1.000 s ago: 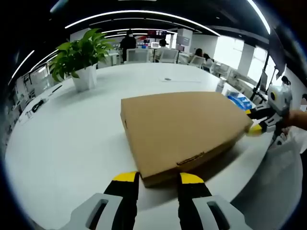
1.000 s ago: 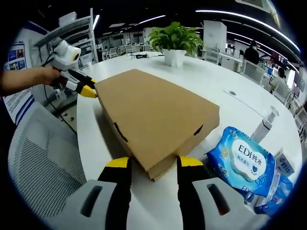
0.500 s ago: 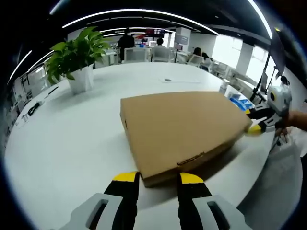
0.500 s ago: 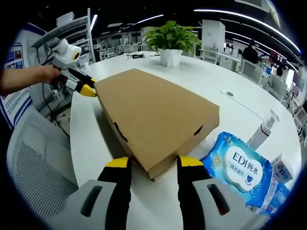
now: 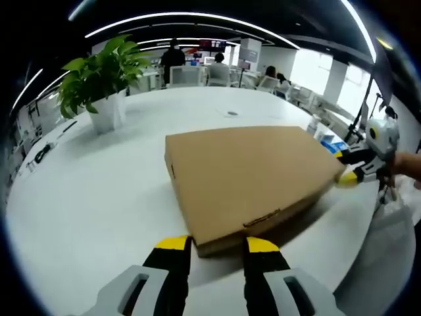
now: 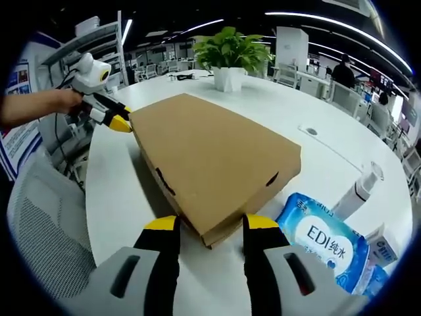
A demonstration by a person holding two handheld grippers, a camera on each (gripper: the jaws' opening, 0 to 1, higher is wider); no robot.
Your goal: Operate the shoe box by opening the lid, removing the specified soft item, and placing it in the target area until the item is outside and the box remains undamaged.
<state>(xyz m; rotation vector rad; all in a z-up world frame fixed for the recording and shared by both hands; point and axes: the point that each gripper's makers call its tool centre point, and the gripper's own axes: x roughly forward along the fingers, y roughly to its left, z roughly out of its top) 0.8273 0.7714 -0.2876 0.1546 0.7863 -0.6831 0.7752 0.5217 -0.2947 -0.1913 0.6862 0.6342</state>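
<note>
My left tool (image 5: 218, 245) and right tool (image 6: 212, 224), both released, straddle opposite corners of the closed shoe box (image 5: 250, 174) near the tabletop (image 5: 99, 191) edge.

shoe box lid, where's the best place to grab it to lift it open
Probably at the corners. The shoe box lies flat and closed on the white table, and its lid edge overhangs at each near corner. The left gripper and right gripper each straddle an opposite corner, jaws open, so pinching the lid edge there and lifting evenly looks safest.
</note>
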